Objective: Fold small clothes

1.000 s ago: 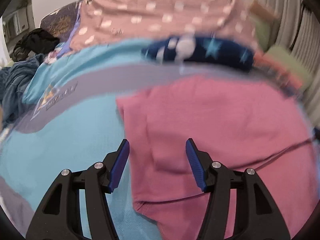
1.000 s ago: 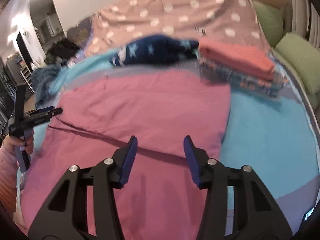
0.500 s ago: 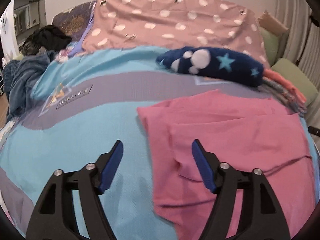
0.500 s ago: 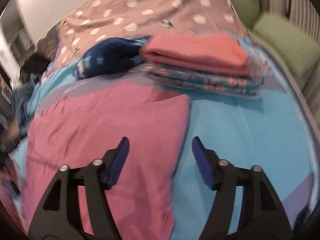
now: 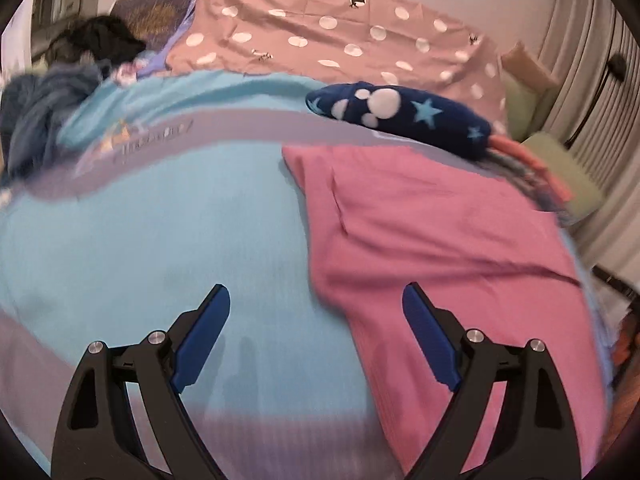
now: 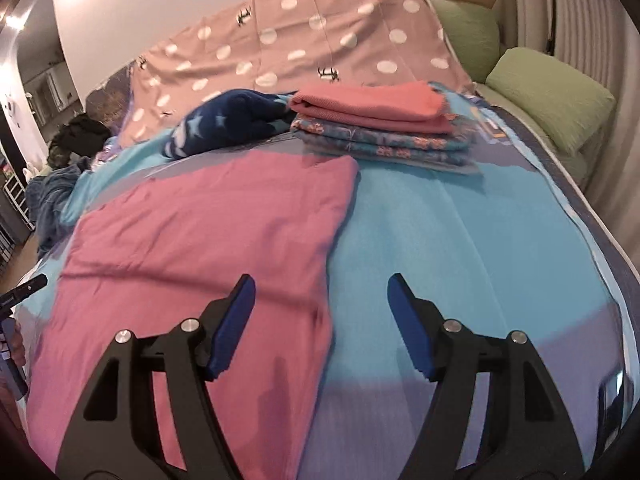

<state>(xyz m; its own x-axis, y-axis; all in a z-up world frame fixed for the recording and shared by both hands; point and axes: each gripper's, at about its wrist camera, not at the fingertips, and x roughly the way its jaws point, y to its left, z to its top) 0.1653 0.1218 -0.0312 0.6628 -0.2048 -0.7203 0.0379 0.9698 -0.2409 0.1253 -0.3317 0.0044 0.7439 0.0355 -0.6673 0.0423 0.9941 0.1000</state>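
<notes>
Pink garment lies flat at frame centre on blue bedspread; left gripper and right gripper jaws, just opening, stand apart, empty.

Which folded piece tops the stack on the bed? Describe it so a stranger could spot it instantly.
Start at the bed with the turquoise cover and look to its far side, before the dotted pink sheet. There, right of the navy star-printed bundle, lies a small stack of folded clothes. The top piece is the coral-pink folded cloth: plain, whereas the blue folded cloth under it is flower-printed.
</notes>
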